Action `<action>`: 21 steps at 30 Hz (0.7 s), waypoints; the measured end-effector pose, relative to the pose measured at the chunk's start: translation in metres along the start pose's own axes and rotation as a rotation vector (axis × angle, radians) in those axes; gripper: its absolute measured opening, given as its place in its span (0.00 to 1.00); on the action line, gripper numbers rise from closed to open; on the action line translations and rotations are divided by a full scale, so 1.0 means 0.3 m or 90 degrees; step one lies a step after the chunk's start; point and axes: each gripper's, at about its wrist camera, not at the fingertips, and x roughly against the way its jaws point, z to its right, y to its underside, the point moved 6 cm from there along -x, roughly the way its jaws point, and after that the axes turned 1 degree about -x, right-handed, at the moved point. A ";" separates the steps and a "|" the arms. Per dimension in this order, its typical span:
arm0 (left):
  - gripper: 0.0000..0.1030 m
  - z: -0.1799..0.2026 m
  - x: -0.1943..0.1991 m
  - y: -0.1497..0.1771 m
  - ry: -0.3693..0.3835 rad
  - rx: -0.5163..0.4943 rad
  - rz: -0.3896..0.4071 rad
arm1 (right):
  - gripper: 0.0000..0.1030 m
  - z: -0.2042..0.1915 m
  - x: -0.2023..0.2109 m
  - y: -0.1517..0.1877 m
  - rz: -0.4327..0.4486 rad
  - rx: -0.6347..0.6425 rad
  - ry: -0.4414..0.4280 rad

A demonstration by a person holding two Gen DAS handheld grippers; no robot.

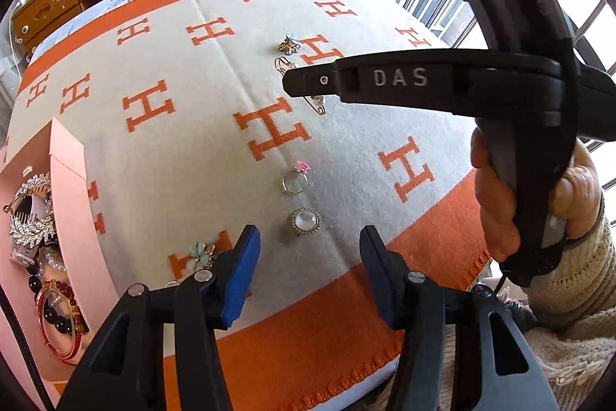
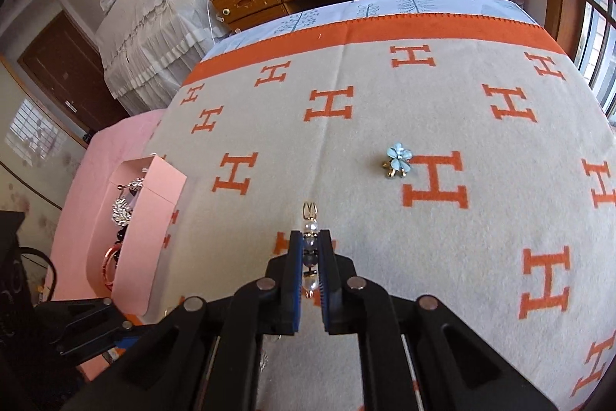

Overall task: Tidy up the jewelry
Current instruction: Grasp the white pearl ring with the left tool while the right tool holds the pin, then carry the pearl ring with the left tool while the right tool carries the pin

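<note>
Right gripper (image 2: 310, 259): clamping a pearl safety-pin brooch (image 2: 310, 218), lifting it just above the orange-and-cream blanket (image 2: 385, 103). Blue flower brooch (image 2: 398, 160) lying ahead, to its right. Left gripper (image 1: 308, 276): jaws standing apart, holding nothing; round crystal brooch (image 1: 305, 220) and pink-stone ring (image 1: 295, 178) lying just ahead; pink box (image 1: 69, 180) to its left.

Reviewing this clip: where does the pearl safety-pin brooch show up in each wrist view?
Left wrist view: the pearl pin brooch sits upper centre, mostly hidden behind the right gripper, its ends showing above and below the finger.
Right wrist view: the brooch is at lower centre, clamped between the right gripper's pads.
Shared landmark: the blue flower brooch just beyond it on the blanket.
</note>
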 end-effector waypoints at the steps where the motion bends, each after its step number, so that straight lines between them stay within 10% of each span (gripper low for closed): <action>1: 0.39 0.011 -0.010 -0.001 -0.002 -0.005 -0.005 | 0.07 0.006 0.012 0.010 0.004 -0.008 -0.009; 21: 0.17 0.051 -0.093 -0.029 -0.080 -0.022 -0.027 | 0.07 0.053 0.083 0.118 0.029 -0.048 -0.070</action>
